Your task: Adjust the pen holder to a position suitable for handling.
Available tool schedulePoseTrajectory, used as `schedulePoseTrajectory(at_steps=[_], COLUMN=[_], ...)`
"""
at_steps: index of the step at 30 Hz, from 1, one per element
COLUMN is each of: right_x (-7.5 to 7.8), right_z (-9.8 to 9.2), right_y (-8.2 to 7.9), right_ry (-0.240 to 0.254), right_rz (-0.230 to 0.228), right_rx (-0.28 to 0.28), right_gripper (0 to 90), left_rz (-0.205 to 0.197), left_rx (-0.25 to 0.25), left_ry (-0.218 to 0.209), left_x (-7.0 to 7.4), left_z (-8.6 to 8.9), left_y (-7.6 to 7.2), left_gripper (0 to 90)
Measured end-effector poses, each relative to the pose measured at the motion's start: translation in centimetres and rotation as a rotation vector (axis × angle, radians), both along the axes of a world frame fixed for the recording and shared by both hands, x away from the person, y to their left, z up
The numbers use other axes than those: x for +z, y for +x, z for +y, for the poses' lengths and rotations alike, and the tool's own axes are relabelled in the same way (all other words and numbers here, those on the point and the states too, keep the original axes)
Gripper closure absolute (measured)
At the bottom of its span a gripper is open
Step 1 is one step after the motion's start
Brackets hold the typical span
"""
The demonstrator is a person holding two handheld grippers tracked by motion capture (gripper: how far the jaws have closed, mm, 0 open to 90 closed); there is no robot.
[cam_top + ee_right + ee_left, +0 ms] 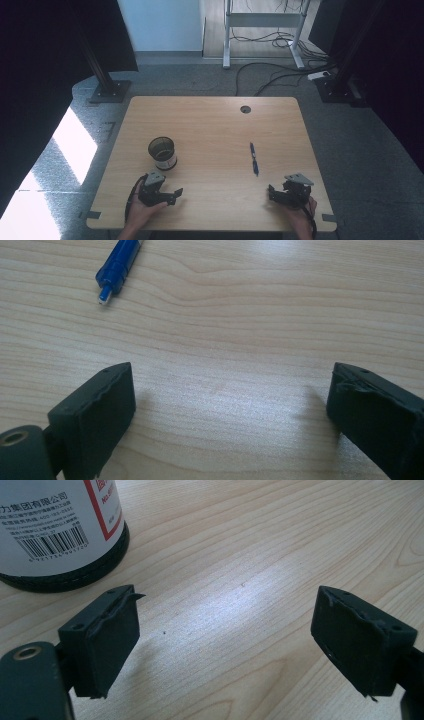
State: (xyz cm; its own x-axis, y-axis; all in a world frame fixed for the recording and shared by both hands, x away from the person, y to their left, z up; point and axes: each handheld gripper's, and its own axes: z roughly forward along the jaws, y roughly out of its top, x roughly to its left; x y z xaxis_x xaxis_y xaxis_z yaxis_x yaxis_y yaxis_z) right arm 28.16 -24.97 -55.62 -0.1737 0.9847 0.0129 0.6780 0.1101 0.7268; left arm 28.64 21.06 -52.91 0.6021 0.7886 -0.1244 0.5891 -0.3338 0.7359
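The left hand-held gripper (172, 194) rests low at the near-left of the table (210, 120), its jaws standing wide apart with nothing between them; in the left gripper view bare wood shows between the two black pads (107, 640). Just beyond it stands one dark mesh pen cup (162, 152), upright, with a white printed label round its lower wall (the barcode side faces the left gripper view (55, 525)). It looks light and fairly stiff, likely to slide or tip if nudged at the rim, so a hold across the lower body seems safer than one at the open top. Further right, well apart from the cup, lies one blue pen (254, 158) flat on the wood, its length running away from the person. It looks thin, light, hard and smooth, apt to roll or skid, so I would pinch it across the barrel near the middle. The right hand-held gripper (271, 192) sits near the pen's near end (114, 267), also spread wide and empty. Count: two grippers, one cup, one pen.
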Motion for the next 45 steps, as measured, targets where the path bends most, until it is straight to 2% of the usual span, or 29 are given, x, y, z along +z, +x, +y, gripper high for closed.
schedulePoseTrajectory(at_steps=[16, 19, 26, 33, 45], right_x=[0.0, 0.0, 0.0, 0.0, 0.0], right_z=[0.0, 0.1, 0.1, 0.1, 0.1], right_y=[0.1, 0.2, 0.1, 0.1, 0.2], right_ry=[-0.002, 0.001, -0.001, -0.002, 0.000], right_rz=[-0.003, -0.004, -0.005, -0.005, -0.004], right_rx=[0.007, 0.004, 0.005, 0.005, 0.003], right_gripper=[5.5, 5.6, 6.0, 6.1, 6.1], left_rz=[0.011, 0.016, 0.003, 0.002, -0.040], left_rx=[0.012, 0.007, 0.009, 0.030, 0.113], left_ry=[-0.009, 0.001, -0.037, -0.046, -0.070], left_x=[-0.2, -0.3, 0.4, 0.6, 1.9], left_z=[0.6, 0.8, 1.5, 2.4, 5.0], left_y=[0.2, 0.1, 0.0, 0.2, 0.6], left_gripper=[11.8, 11.0, 9.4, 8.2, 6.0])
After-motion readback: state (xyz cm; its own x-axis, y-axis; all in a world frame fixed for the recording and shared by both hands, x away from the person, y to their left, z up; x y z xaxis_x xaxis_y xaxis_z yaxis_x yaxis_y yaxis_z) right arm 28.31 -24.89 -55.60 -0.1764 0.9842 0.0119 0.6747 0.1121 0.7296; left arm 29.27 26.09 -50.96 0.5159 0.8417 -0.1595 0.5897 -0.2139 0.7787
